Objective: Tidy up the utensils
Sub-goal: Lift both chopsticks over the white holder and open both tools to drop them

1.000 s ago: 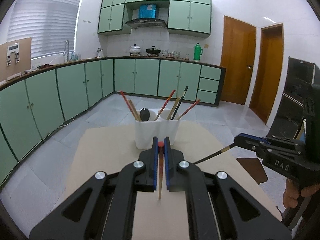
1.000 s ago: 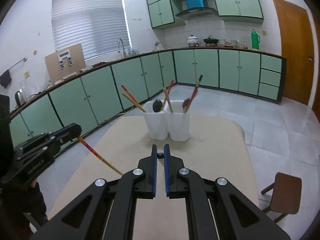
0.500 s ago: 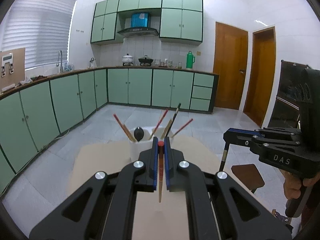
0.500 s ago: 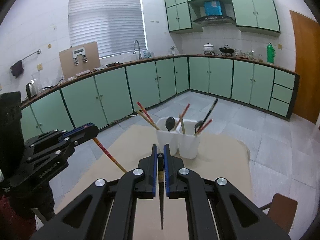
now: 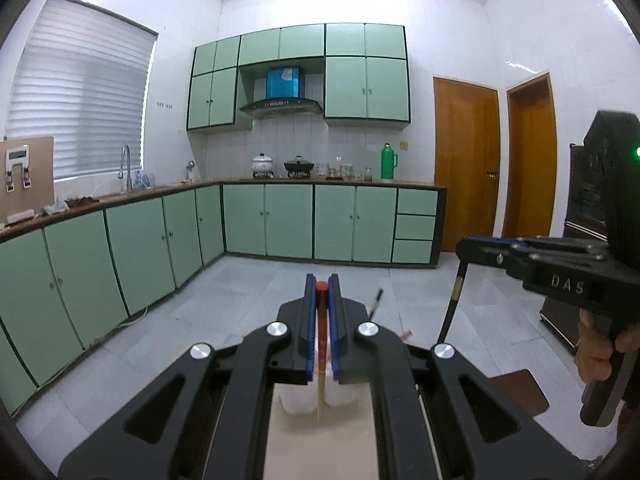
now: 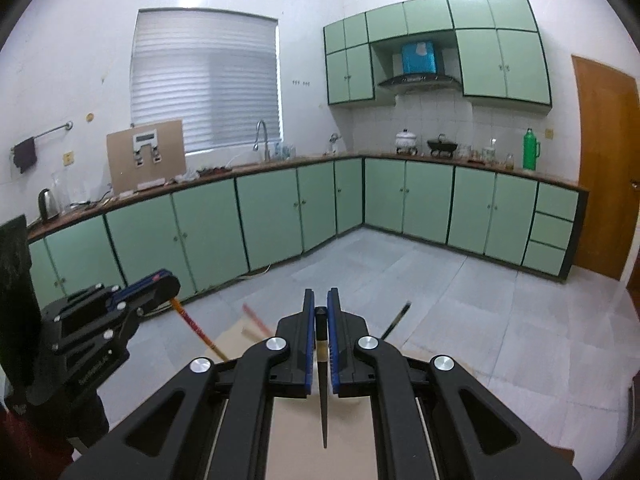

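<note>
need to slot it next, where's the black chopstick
Clamped in the right tool, the tapered black chopstick hangs point-down between its blue pads in the right wrist view, above the beige table.

1. I get an evenly bright room; ceiling light glares off the glossy white wall tiles.
2. Daylight glows through the white slatted window blind.
3. Fisheye bends cabinets; corners go black.
4. Nearby utensil tips smear with blur.

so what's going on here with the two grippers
A person holds a gripper in each hand. The left gripper is shut on a red-topped chopstick, and the right gripper is shut on a black chopstick. Both hang tip down above the table, near the white holder.
</note>
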Demonstrator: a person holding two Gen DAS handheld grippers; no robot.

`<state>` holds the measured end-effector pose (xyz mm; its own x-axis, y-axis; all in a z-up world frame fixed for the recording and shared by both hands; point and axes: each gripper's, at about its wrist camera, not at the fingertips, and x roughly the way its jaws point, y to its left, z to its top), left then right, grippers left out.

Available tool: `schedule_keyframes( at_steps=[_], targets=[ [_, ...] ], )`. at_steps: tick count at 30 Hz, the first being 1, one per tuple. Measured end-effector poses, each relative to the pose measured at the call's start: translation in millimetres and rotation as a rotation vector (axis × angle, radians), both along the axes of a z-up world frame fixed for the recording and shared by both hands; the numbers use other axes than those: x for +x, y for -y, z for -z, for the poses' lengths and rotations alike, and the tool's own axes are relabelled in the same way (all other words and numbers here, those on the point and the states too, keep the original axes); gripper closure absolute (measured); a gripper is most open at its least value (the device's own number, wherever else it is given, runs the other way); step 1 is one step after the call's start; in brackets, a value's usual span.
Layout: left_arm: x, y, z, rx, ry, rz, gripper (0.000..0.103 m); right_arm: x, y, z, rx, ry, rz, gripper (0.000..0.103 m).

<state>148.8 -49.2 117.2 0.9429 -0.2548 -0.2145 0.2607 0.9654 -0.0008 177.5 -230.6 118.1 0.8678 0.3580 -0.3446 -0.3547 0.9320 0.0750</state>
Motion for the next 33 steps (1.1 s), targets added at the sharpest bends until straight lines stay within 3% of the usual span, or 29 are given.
schedule_keyframes(
  at_steps=[6,12,22,33],
  targets=[
    [33.8,11.0,-15.5,0.008,0.048,-0.009,0.098,39.1,-0.6,-29.5,0.015,0.064,0.041,0.097],
    [72.7,20.6,-19.2,0.008,0.071,-0.008,0.098,77.0,0.0,-35.8,0.035,0.095,0.075,0.097],
    [115.3,26.3,7.4,-0.003,0.015,-0.003,0.098,127.9,0.3,-1.4,0.046,0.047,0.074,0.097],
    [149.7,23.3,45.2,0.014,-0.063,0.0,0.098,153.9,-9.4,45.4,0.022,-0.039,0.055,0.097]
  ],
)
